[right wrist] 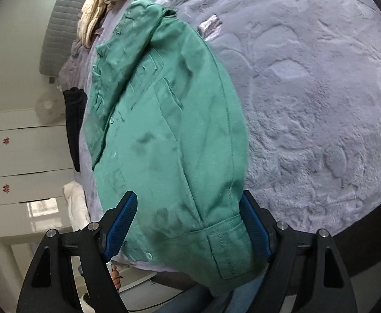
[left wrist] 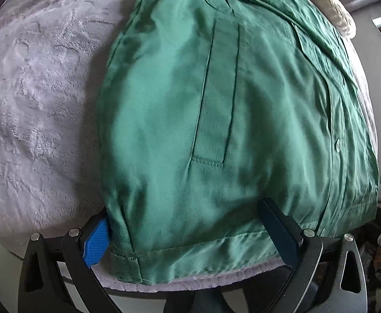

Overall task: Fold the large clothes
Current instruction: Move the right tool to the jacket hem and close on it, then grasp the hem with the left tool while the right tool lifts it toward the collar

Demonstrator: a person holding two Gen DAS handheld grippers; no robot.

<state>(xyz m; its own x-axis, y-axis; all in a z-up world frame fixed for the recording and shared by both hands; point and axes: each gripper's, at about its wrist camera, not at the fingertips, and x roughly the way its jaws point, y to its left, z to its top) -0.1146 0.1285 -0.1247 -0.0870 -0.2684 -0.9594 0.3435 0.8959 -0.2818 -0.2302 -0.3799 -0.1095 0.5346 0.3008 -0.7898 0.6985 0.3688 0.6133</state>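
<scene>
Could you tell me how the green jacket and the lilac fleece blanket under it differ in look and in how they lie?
The green jacket is smooth woven cloth with seams, buttons and a pocket flap; the lilac blanket is fluffy pile with brushed marks. The jacket lies folded into a narrow, bulky shape; the blanket lies spread wide and flat. The jacket's hem hangs just past the near edge; the blanket stops there. Both are soft fabrics on the same bed.

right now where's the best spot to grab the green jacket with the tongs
Grip the green jacket at its stitched hem, coming from the near bed edge. The hem is a flat doubled band lying at the edge of the grey blanket, so the tongs can pinch it cleanly.
</scene>
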